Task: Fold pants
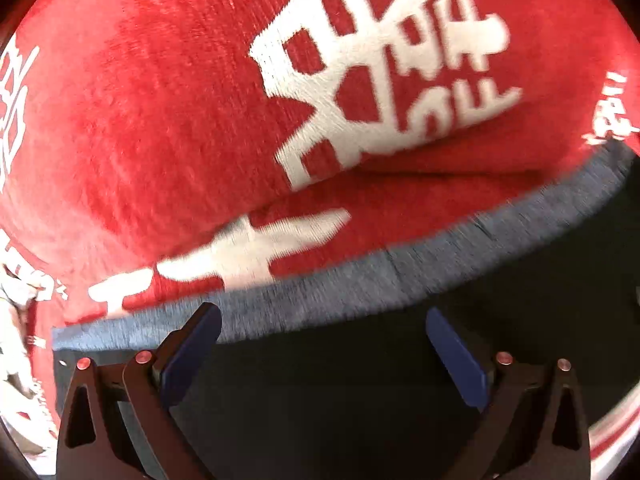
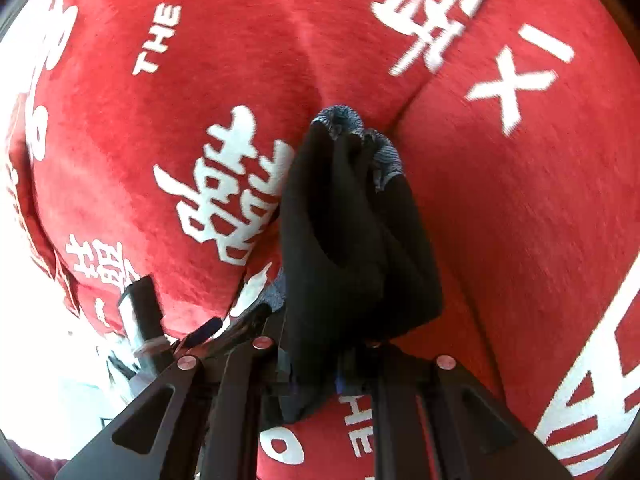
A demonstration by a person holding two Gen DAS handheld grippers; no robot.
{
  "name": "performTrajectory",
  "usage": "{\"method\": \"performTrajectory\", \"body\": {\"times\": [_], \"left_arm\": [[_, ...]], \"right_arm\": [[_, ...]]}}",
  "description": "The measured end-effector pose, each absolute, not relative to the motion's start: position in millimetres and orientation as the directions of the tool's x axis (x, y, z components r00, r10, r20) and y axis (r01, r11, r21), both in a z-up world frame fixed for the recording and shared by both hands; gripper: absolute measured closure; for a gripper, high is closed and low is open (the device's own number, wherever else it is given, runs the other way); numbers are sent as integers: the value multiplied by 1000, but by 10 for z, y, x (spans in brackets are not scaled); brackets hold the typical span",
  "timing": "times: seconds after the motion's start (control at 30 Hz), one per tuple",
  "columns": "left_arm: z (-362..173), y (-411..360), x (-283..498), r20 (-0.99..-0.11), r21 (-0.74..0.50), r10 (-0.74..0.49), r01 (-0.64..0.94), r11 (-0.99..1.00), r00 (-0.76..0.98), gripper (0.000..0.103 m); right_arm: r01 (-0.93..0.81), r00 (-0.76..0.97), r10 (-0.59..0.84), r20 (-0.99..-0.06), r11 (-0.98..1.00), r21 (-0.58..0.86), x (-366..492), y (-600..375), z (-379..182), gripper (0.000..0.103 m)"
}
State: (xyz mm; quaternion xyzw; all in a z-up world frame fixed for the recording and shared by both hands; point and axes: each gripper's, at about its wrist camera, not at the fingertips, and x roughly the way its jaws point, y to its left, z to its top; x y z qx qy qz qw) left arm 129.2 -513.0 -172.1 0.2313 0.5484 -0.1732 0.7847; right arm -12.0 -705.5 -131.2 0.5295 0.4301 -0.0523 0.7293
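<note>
The pants are black with a grey-blue ribbed band. In the left wrist view they lie flat on the red blanket, the band point(image 1: 360, 276) running across just beyond my left gripper point(image 1: 322, 328), which is open and empty over the black cloth point(image 1: 320, 400). In the right wrist view my right gripper point(image 2: 320, 360) is shut on a bunched fold of the black pants point(image 2: 348, 240), which rises from the jaws with the grey band point(image 2: 352, 128) at its tip, lifted above the blanket.
A red plush blanket with white characters and lettering point(image 1: 160, 120) covers the surface under both grippers point(image 2: 520, 200). It is creased near the pants. A dark object point(image 2: 140, 308) and a bright pale area sit at the left edge of the right wrist view.
</note>
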Motion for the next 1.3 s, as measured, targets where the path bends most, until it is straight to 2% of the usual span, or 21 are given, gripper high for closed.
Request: {"method": "performTrajectory", "body": {"times": [0.17,0.3,0.47,0.6,0.7,0.8,0.87,0.97,1.0,1.03,1.1,1.17,1.23,1.3], "left_arm": [[-2082,-5118,1074,-965,149,-8,574,805,263,0],[-1970,-4845,1186,-975,70,-61,555,829,214,0],[-1666,-4080,1427,-958,44,-115,529,847,263,0],[-1486,-3251,1685,-955,56,-86,459,886,282,0],[-1510,-2525,1927,-955,90,-33,392,916,296,0],[-1544,-2014,1909,-958,119,28,311,943,284,0],[-1595,-1750,1964,-961,130,54,271,954,272,0],[-1654,-1387,1988,-963,141,77,236,961,260,0],[-1712,-1306,2019,-963,137,75,231,963,260,0],[-1712,-1253,2019,-963,132,71,226,965,261,0],[-1717,-1235,2006,-965,114,55,222,968,255,0],[-1688,-1214,2005,-969,83,25,228,970,246,0],[-1635,-1301,1991,-970,31,-33,256,966,243,0],[-1566,-1443,1978,-967,-40,-112,297,954,228,0]], "right_arm": [[500,600,360,-715,529,686,30,-6883,-1074,89],[454,563,323,-760,648,612,204,-6577,-807,89],[383,531,247,-811,784,489,456,-6057,-442,89],[318,491,197,-849,866,385,721,-5405,-299,88],[240,431,162,-888,928,285,982,-4711,-384,86],[166,354,139,-925,964,208,1179,-4081,-703,82],[124,278,129,-952,978,169,1307,-3678,-1027,76],[1,161,-60,-985,998,-61,1391,-3064,-1459,61],[-68,152,-140,-979,986,-151,1389,-2854,-1516,46],[-101,159,-154,-975,980,-171,1365,-2758,-1497,35],[-151,197,-86,-977,982,-117,1274,-2610,-1296,35],[-159,217,53,-975,987,18,1181,-2635,-1063,35],[-81,220,199,-955,979,185,1140,-2824,-916,35],[93,218,315,-924,936,341,1104,-3185,-914,35]]}}
